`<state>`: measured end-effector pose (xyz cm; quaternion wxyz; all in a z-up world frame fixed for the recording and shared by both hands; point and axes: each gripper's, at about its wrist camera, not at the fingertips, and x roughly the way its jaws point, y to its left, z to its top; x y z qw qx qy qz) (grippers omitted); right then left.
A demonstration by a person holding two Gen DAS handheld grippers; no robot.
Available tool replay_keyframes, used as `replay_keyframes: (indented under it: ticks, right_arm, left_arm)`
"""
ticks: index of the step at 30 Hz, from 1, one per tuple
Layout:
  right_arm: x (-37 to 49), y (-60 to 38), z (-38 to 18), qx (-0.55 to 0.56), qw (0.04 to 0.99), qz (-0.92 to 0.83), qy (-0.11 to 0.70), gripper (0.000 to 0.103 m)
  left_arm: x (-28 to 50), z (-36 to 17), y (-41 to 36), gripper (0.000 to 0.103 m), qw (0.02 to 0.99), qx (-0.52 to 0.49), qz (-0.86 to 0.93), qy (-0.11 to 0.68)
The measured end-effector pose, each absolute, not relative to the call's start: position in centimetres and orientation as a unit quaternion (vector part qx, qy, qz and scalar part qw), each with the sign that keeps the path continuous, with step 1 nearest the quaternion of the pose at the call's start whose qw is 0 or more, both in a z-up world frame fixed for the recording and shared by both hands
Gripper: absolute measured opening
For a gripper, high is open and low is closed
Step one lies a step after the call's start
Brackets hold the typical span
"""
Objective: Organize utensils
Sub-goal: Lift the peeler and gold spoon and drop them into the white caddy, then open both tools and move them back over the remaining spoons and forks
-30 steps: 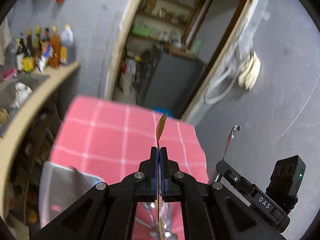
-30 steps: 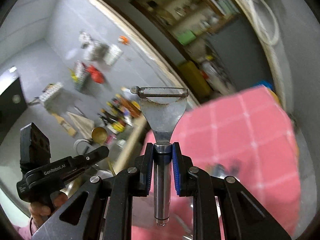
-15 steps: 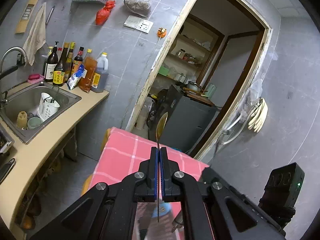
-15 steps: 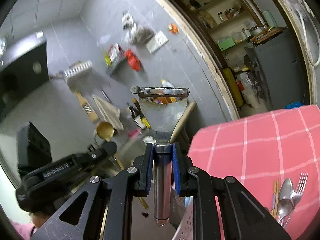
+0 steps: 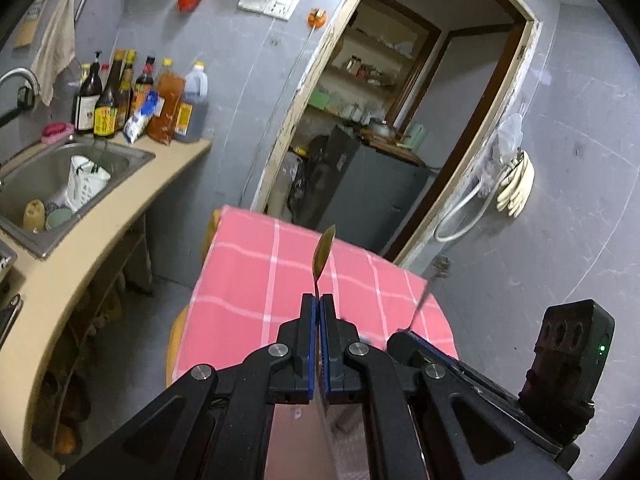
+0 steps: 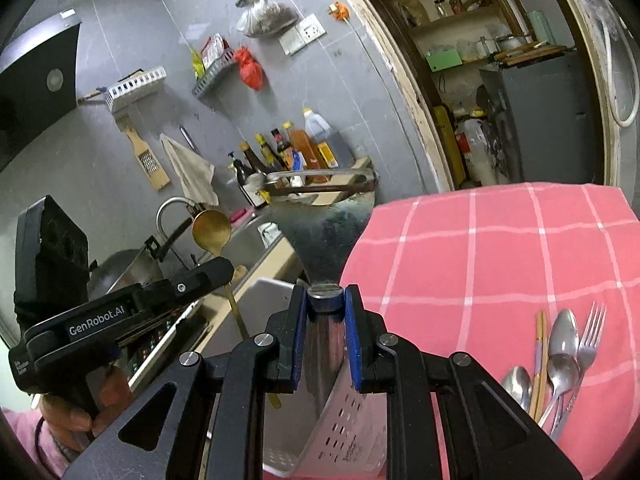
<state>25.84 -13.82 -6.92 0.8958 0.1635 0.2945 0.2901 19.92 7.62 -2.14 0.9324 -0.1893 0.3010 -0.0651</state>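
My left gripper is shut on the thin handle of a gold spoon, seen edge-on above the pink checked tablecloth. In the right wrist view the same spoon's bowl points up out of the left gripper, which a hand holds. My right gripper is shut on the round steel handle of a peeler, blade upward. A white perforated organizer tray sits right under it. Several spoons, a fork and chopsticks lie on the cloth to the right.
A beige counter with a steel sink and several bottles runs along the left. Behind the table an open doorway shows a grey cabinet and shelves. The right gripper is low at the right of the left wrist view.
Both views have swung and steadied: the sink and counter came into the left view, the table and loose utensils into the right view. Both grips are unchanged.
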Motion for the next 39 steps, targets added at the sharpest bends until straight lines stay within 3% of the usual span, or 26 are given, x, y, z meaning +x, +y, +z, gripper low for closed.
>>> replay_keyframes:
  ticks: [2,5,9,11,14,16,19,22,30,39]
  right_arm:
    - [25.6,-13.7,-6.7,0.156,0.895,0.29,0.299,0.017]
    - [25.0,-14.2,-6.2,0.153,0.897,0.287,0.301,0.033]
    - [23.8,-15.7,-5.2,0.156,0.902,0.276,0.293,0.037]
    - [23.1,-17.0,-4.6,0.161,0.909,0.26,0.283,0.044]
    - [22.1,-19.5,-3.5,0.169,0.921,0.23,0.263,0.058]
    - [21.1,-21.7,-2.8,0.169,0.932,0.201,0.248,0.072]
    - [20.4,-24.3,-2.0,0.166,0.943,0.165,0.235,0.092]
    - [19.8,-27.0,-1.8,0.164,0.949,0.134,0.233,0.098]
    - [20.1,-33.3,-4.0,0.189,0.94,0.085,0.271,0.098]
    - [23.8,-37.8,-10.2,0.223,0.906,0.12,0.338,0.098]
  left_arm:
    - [19.8,-2.3,8.0,0.003,0.927,-0.199,-0.067,0.31]
    - [19.6,-2.6,8.4,0.007,0.921,-0.208,-0.062,0.324]
    - [18.9,-2.3,8.5,0.035,0.921,-0.216,-0.065,0.316]
    - [18.4,-1.9,8.4,0.042,0.924,-0.218,-0.064,0.307]
    - [17.7,-1.1,7.4,0.052,0.931,-0.204,-0.062,0.295]
    - [17.3,-0.4,6.1,0.072,0.939,-0.184,-0.063,0.282]
    - [16.8,0.6,3.6,0.09,0.951,-0.151,-0.071,0.258]
    - [16.9,1.1,0.8,0.098,0.956,-0.122,-0.089,0.25]
    - [19.2,0.0,-5.4,0.099,0.945,-0.102,-0.133,0.282]
    - [24.2,-4.1,-9.9,0.099,0.915,-0.104,-0.138,0.364]
